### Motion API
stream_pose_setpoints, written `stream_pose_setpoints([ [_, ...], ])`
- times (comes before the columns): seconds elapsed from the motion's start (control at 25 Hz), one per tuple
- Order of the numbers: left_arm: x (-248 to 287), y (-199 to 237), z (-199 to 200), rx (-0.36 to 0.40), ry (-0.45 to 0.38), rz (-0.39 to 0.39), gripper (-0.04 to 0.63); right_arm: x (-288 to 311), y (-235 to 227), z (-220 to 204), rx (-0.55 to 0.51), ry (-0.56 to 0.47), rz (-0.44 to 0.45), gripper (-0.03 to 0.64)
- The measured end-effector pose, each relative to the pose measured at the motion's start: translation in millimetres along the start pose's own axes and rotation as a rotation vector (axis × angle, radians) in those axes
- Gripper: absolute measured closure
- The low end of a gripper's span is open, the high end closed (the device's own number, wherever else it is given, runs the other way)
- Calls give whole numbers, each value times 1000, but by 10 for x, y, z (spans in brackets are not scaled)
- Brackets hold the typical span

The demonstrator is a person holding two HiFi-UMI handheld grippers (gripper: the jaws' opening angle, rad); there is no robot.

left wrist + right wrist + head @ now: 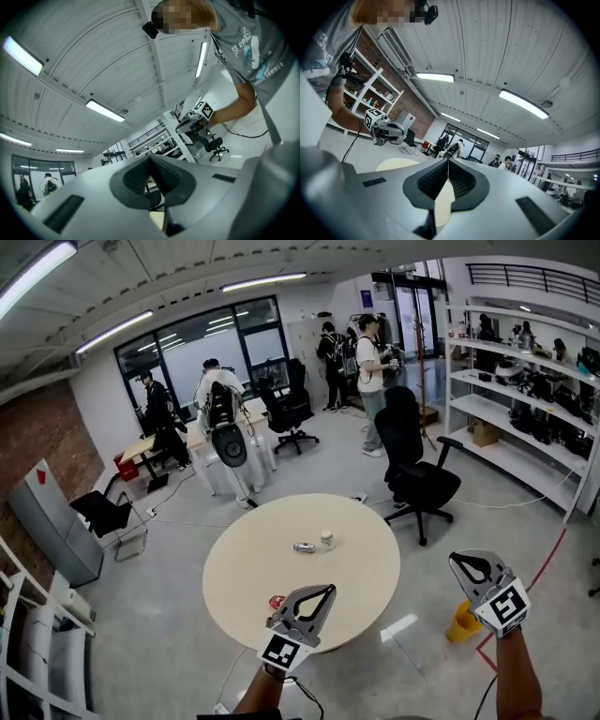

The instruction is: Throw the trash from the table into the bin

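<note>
Trash, a crushed can (304, 547) beside a white cup (326, 539), sits on the round table (244, 568) with a black office chair (419, 479) beyond on the grey floor (169, 652), while the left gripper (329, 589) and right gripper (455, 560) are both pressed together and empty.

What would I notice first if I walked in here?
A big round table sits mid-floor, with a silvery piece of trash and a small white container near its middle. Close up, the left gripper and right gripper point forward, jaws together, holding nothing. A yellow bin stands on the floor right of the table.
</note>
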State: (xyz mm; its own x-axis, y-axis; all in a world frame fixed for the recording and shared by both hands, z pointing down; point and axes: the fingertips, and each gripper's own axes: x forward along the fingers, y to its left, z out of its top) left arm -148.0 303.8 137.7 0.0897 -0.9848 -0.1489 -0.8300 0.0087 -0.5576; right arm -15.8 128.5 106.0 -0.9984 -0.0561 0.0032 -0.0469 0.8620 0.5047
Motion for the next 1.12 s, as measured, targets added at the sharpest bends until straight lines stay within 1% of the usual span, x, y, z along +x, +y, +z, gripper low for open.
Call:
stream_pose_setpoints([
  [0.12,-503,353,-106,0,30,41,561,465,368,280,5,-16,45,609],
  [0.2,-778,531,-206,-4,46,71,561,759,582,385,16,-26,76,609],
  [0.32,-1117,739,-386,-2,77,119,561,1187,866,448,27,-32,133,609],
  [0.44,-1389,911,-567,-9,117,168,561,1590,1068,419,41,-10,178,609],
  [0.56,-1618,1066,-800,-26,161,207,561,2025,1320,410,43,-44,256,609],
  [0.64,-1756,1164,-982,-42,187,234,561,2321,1515,345,45,-61,315,609],
  [0.76,-1878,1343,-1248,-103,192,302,561,2779,1751,200,92,-58,393,609],
  [0.84,-1917,1474,-1485,-111,232,321,561,3134,1916,71,112,-66,461,609],
  [0.96,-1984,1586,-1929,-129,313,330,561,3636,2257,-193,156,-59,572,607],
  [1.04,-1993,1672,-2252,-184,326,369,561,3972,2470,-437,178,-40,638,607],
  [1.12,-1967,1771,-2618,-216,350,394,561,4333,2653,-699,204,-17,694,607],
])
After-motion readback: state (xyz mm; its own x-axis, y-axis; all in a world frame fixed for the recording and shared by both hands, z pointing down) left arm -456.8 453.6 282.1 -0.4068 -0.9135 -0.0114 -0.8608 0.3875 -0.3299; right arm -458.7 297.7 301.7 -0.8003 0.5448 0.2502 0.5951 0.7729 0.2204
